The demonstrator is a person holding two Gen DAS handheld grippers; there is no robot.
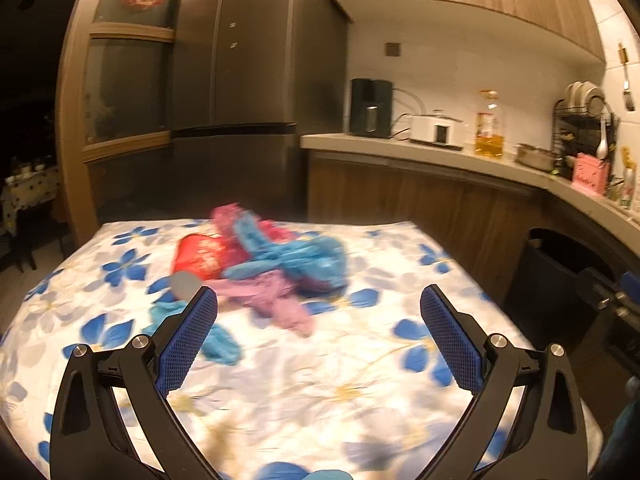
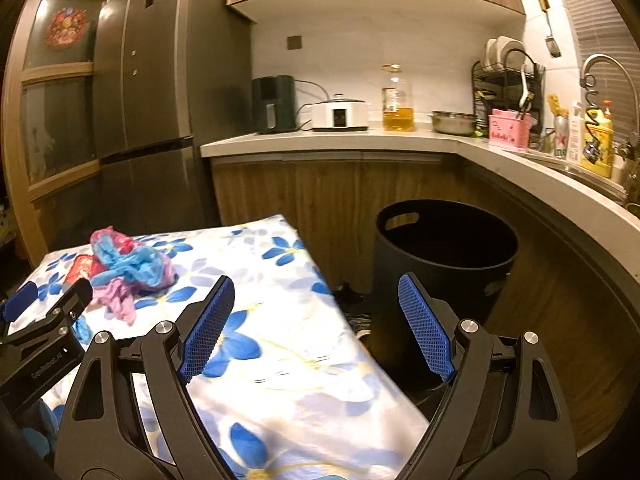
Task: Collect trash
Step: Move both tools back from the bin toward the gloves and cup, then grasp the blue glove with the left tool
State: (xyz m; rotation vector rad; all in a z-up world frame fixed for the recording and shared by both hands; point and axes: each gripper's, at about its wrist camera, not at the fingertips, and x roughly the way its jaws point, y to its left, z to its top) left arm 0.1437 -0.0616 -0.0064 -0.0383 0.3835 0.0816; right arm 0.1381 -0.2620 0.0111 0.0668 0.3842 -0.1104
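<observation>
Trash pile (image 1: pixel 276 268) of crumpled pink and blue wrappers plus a red packet (image 1: pixel 199 258), seen from left wrist: just beyond the fingertips of left gripper (image 1: pixel 318 304), spread wide and empty, on the flowered tablecloth (image 1: pixel 320 380). Blurred, so piece count unclear; loose tangle likely to shed scraps if pinched off-centre. From right wrist: right gripper (image 2: pixel 316 294) likewise wide, empty, pile (image 2: pixel 132 268) well off to the left, black bin (image 2: pixel 444 248) ahead between the fingertips; bin floor dark, unreadable.
</observation>
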